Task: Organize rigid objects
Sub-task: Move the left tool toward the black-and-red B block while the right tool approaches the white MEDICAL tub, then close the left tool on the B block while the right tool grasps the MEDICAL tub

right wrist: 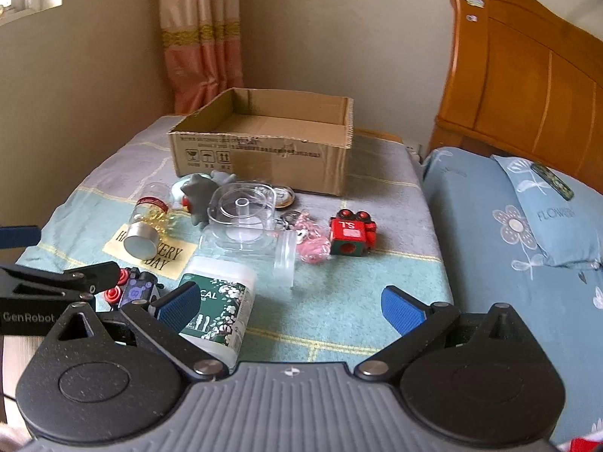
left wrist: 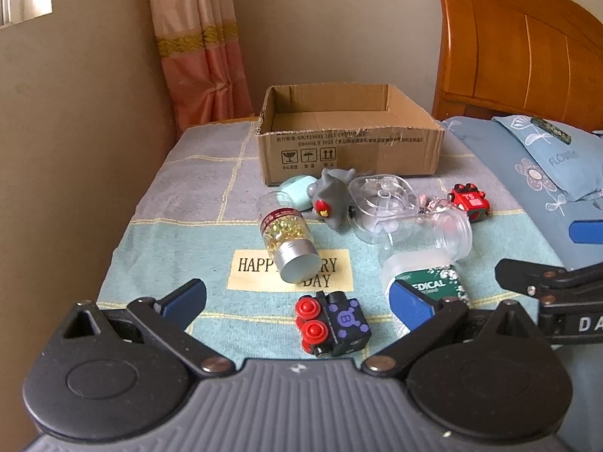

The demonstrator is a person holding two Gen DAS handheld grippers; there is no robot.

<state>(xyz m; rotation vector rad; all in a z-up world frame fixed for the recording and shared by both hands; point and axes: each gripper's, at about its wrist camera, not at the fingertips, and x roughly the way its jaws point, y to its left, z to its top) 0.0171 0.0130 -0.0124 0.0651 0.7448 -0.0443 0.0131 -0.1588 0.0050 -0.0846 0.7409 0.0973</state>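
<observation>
An open cardboard box (left wrist: 350, 139) (right wrist: 260, 150) stands at the back of the table. In front of it lie a capsule jar (left wrist: 288, 239) (right wrist: 145, 228), a grey toy (left wrist: 329, 197) (right wrist: 199, 197), a clear plastic case (left wrist: 380, 199) (right wrist: 241, 213), a red toy (left wrist: 469, 197) (right wrist: 352, 233), a pink keychain (right wrist: 311, 241), a clear jar (left wrist: 448, 231) (right wrist: 284, 258) and a green-labelled tub (left wrist: 422, 282) (right wrist: 218, 305). A black-and-red toy block (left wrist: 331, 322) (right wrist: 132, 288) lies between the fingers of my open left gripper (left wrist: 297, 303). My right gripper (right wrist: 292, 307) is open and empty.
The table wears a checked cloth (left wrist: 181, 203) with a "HAPPY EVERY DAY" patch. A bed with blue bedding (right wrist: 527, 233) and a wooden headboard (right wrist: 527, 86) is close on the right. A wall and curtain (left wrist: 196, 45) are at the left and back.
</observation>
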